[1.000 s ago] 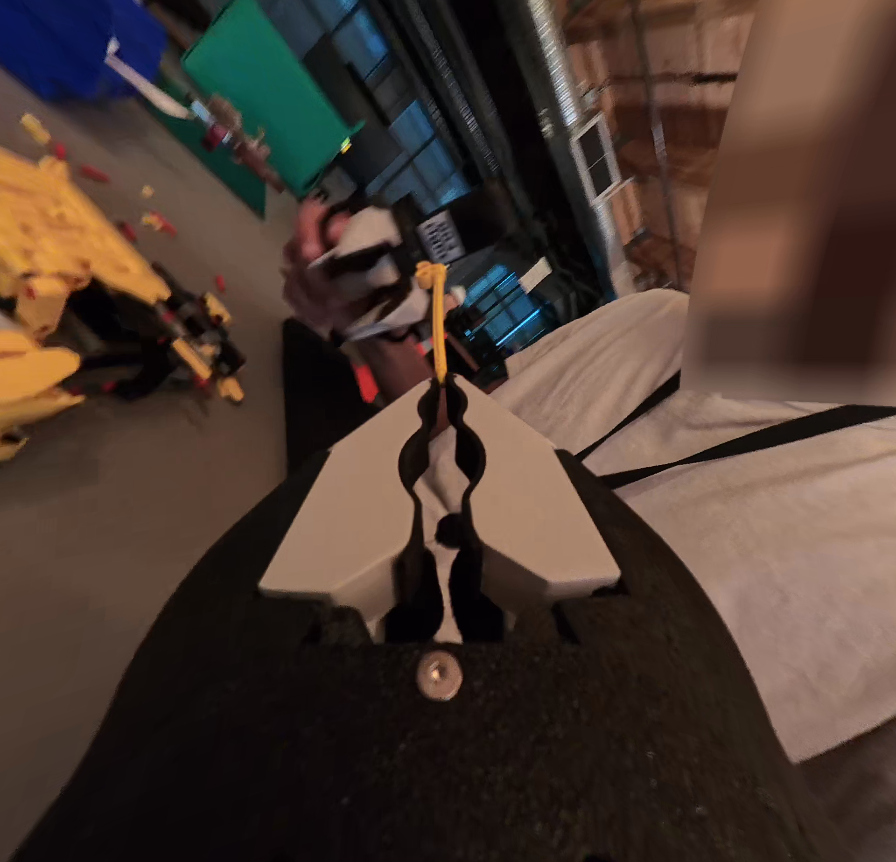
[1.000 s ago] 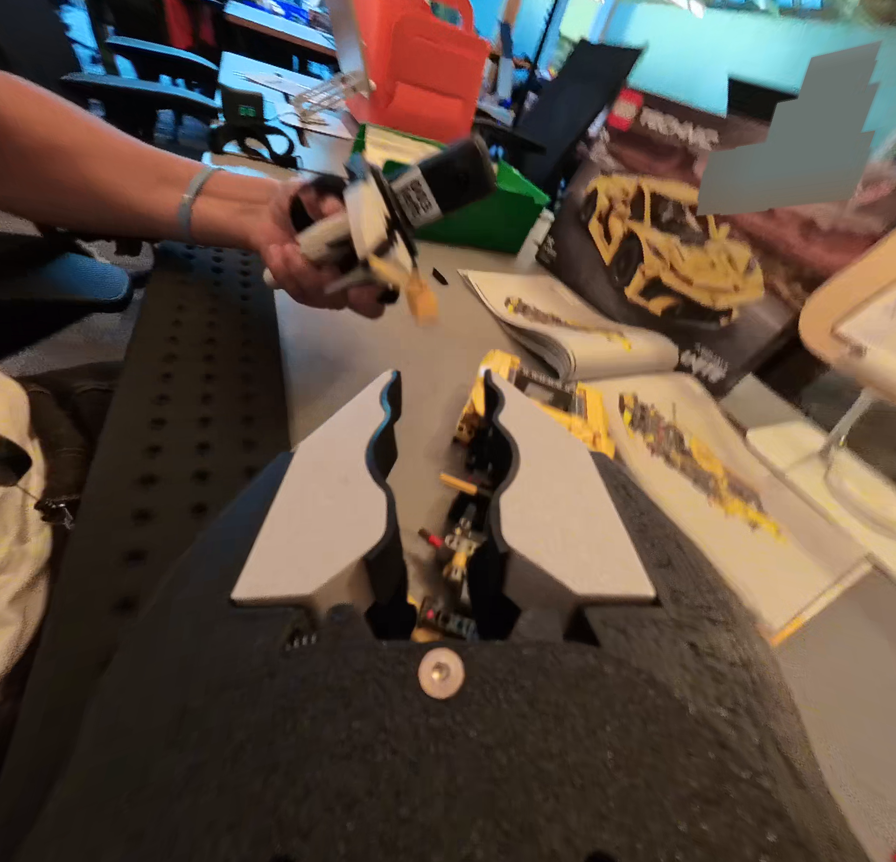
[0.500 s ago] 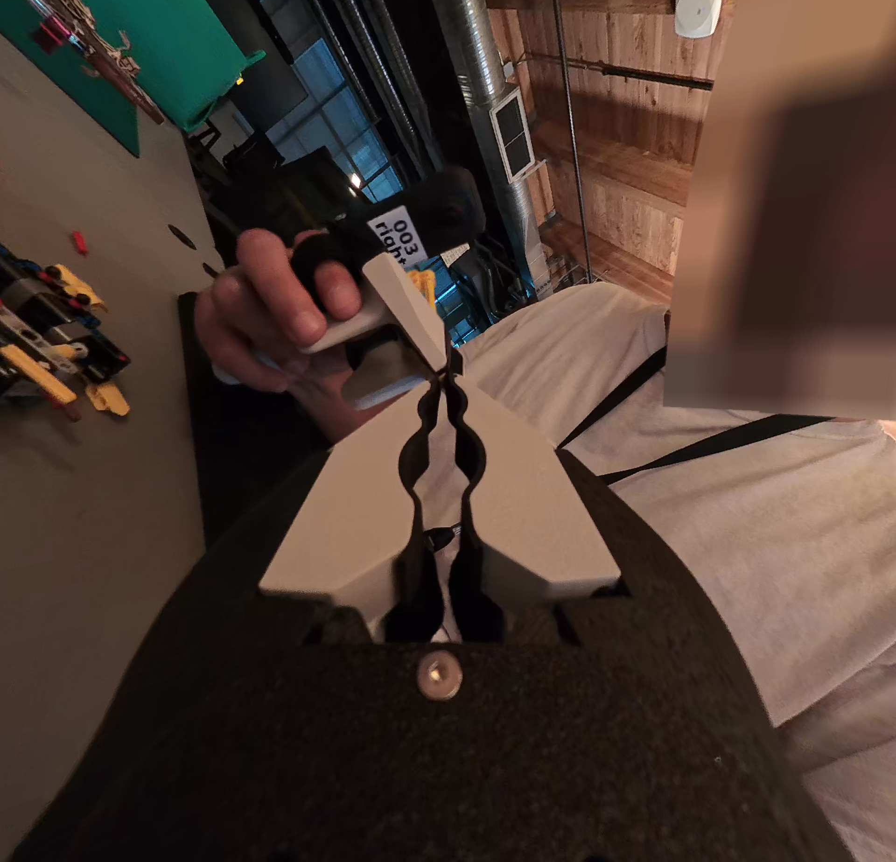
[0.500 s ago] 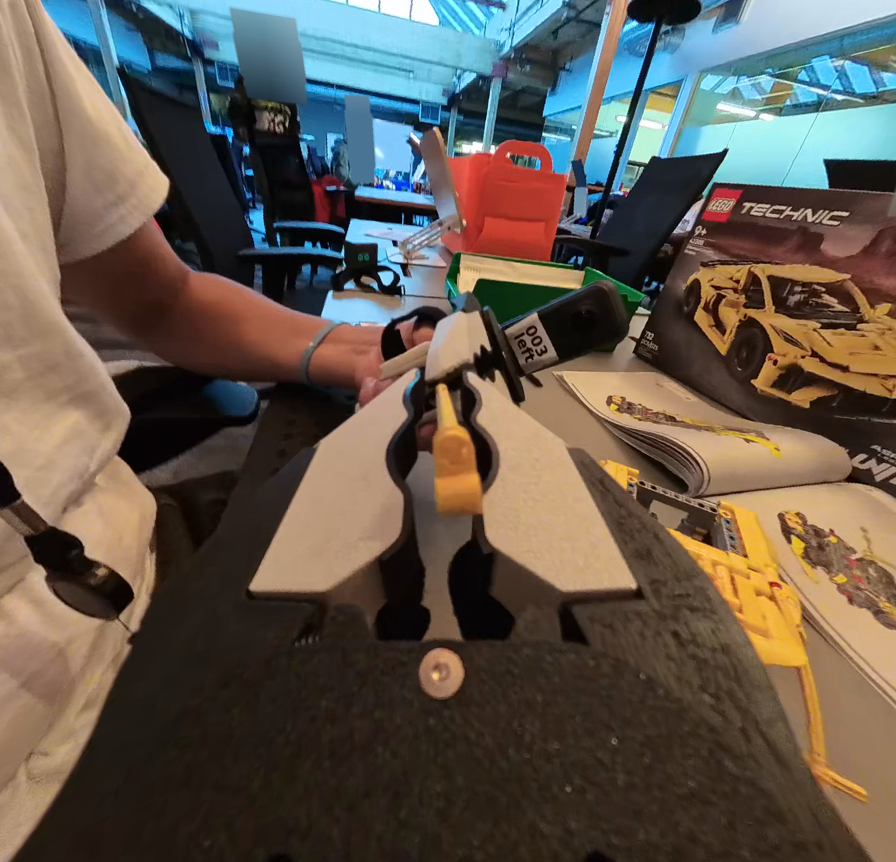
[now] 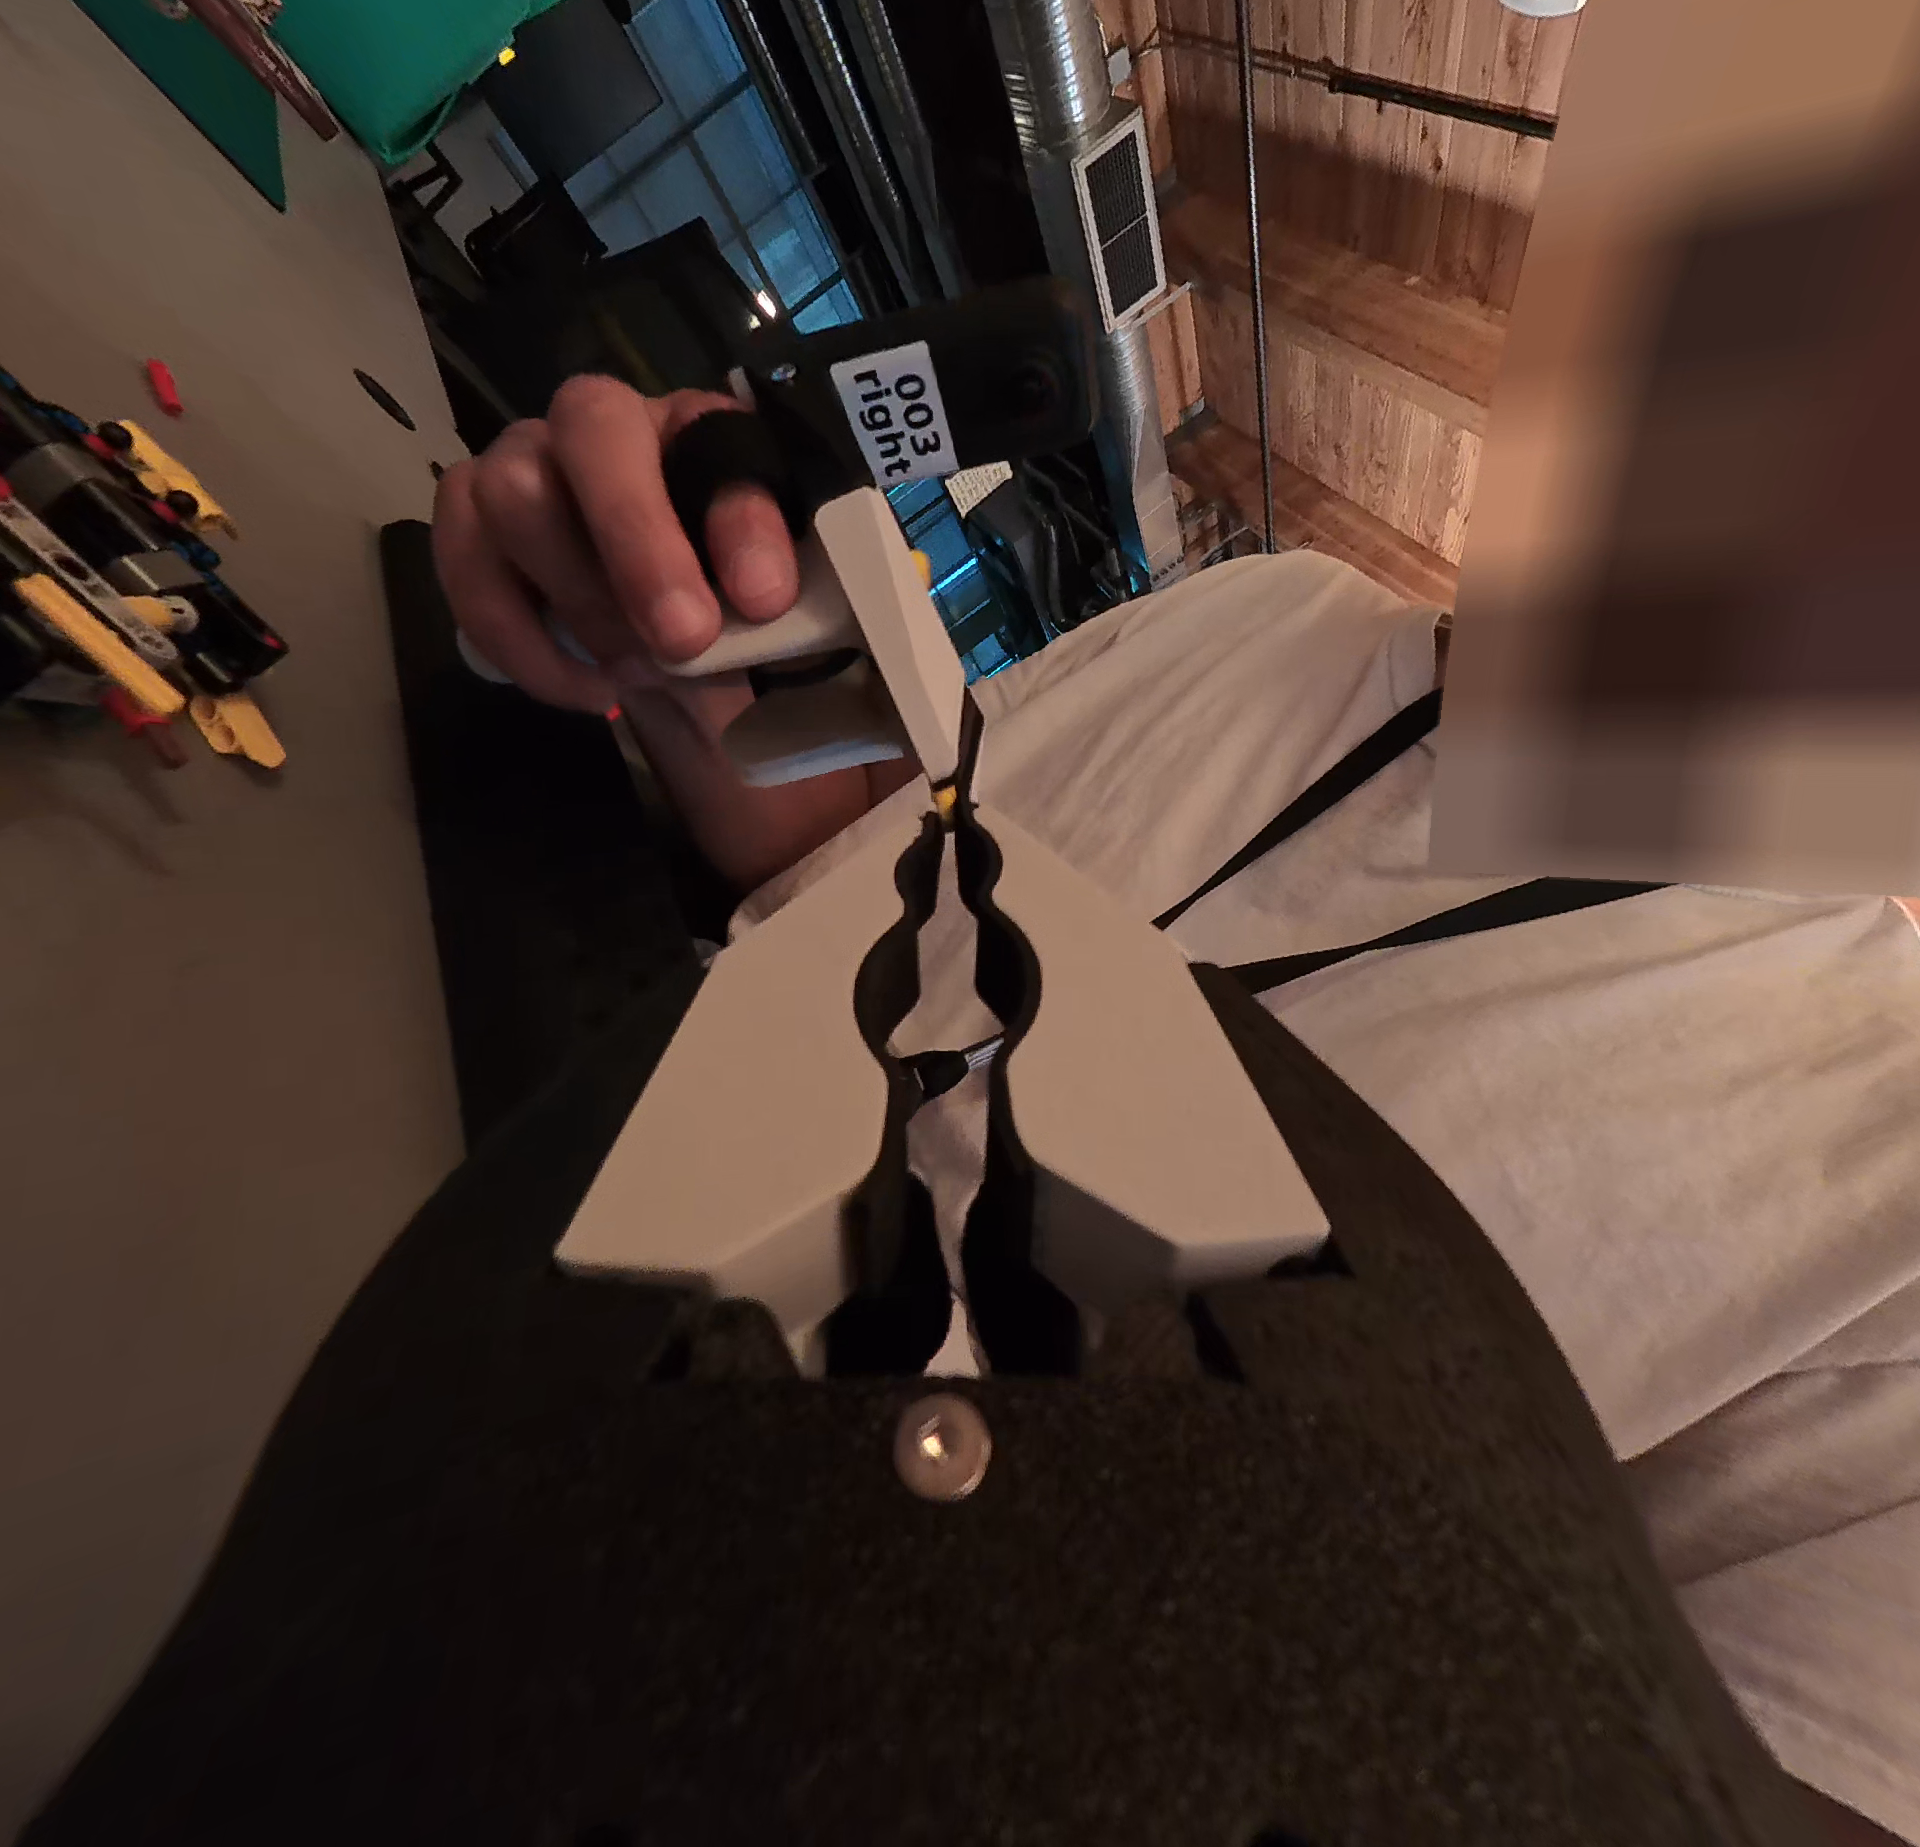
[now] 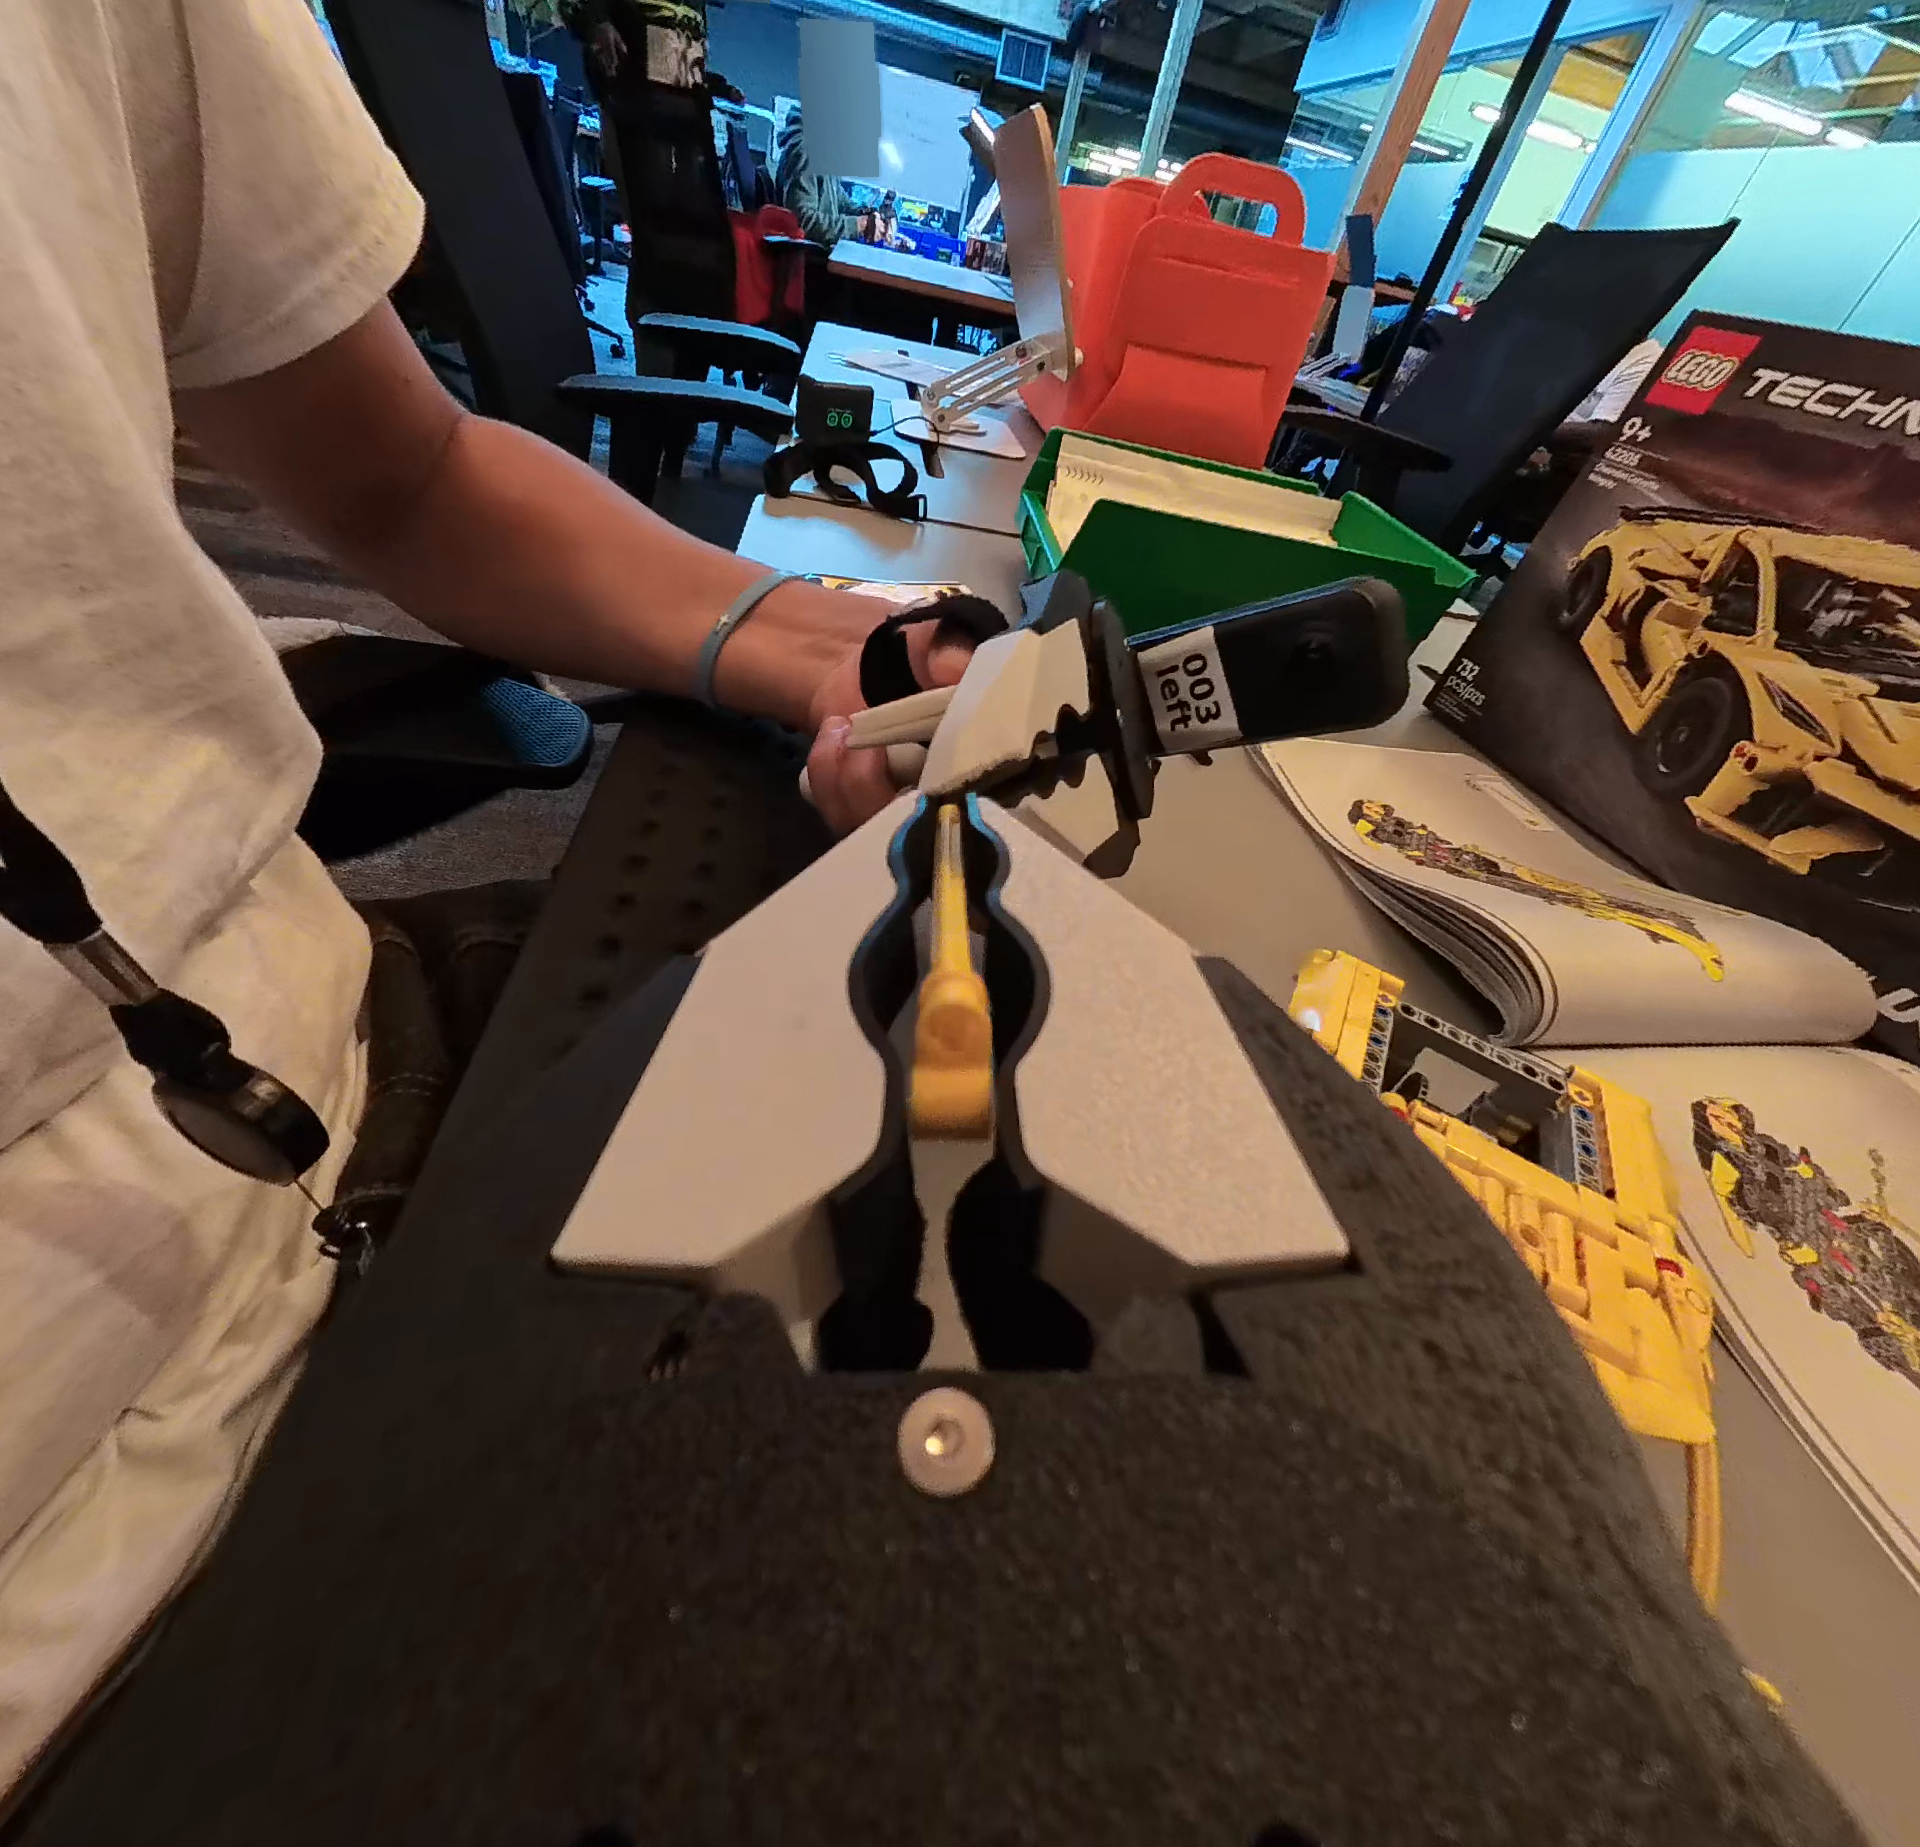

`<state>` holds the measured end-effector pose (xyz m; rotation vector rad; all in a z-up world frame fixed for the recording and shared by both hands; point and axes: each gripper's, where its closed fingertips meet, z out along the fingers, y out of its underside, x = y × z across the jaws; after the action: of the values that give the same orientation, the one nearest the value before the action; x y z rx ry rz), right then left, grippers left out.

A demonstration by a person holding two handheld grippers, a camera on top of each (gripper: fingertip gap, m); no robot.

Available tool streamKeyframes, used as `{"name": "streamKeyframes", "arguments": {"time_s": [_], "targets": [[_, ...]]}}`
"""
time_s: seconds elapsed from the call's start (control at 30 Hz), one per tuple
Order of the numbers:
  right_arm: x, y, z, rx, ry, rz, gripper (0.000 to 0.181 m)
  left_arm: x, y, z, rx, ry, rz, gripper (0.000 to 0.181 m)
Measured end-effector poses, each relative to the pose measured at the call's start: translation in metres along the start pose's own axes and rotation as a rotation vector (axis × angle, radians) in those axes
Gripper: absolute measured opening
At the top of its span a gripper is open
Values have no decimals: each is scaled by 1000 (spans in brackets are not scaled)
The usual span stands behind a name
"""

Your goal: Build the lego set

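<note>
A: Yellow, at the very tip: the left tongs (image 5: 943, 829) are pressed together on the end of a thin yellow lego piece (image 5: 943, 798), and the right tongs (image 5: 940, 758) meet them tip to tip. What lies left of them?

B: A partly built lego model (image 5: 104, 592) on the table (image 5: 208, 966), well apart.

A: And the right wrist view?

B: The right tongs (image 6: 943, 818) pinch that yellow lego piece (image 6: 948, 1008); it runs back between their fingers (image 6: 1143, 1101). The left tongs (image 6: 940, 784) touch its far end. The yellow lego model (image 6: 1538, 1195), open booklets (image 6: 1558, 924) and set box (image 6: 1714, 592) lie to the right.
</note>
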<state>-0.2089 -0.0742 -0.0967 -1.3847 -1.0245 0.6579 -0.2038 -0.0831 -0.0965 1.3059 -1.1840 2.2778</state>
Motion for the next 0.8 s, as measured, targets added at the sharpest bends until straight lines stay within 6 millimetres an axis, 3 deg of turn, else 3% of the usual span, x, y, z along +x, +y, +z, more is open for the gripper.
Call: {"name": "streamKeyframes", "arguments": {"time_s": [0.8], "targets": [[0, 13, 0, -54, -6, -14, 3, -9, 3, -1, -20, -36, -12, 2]]}}
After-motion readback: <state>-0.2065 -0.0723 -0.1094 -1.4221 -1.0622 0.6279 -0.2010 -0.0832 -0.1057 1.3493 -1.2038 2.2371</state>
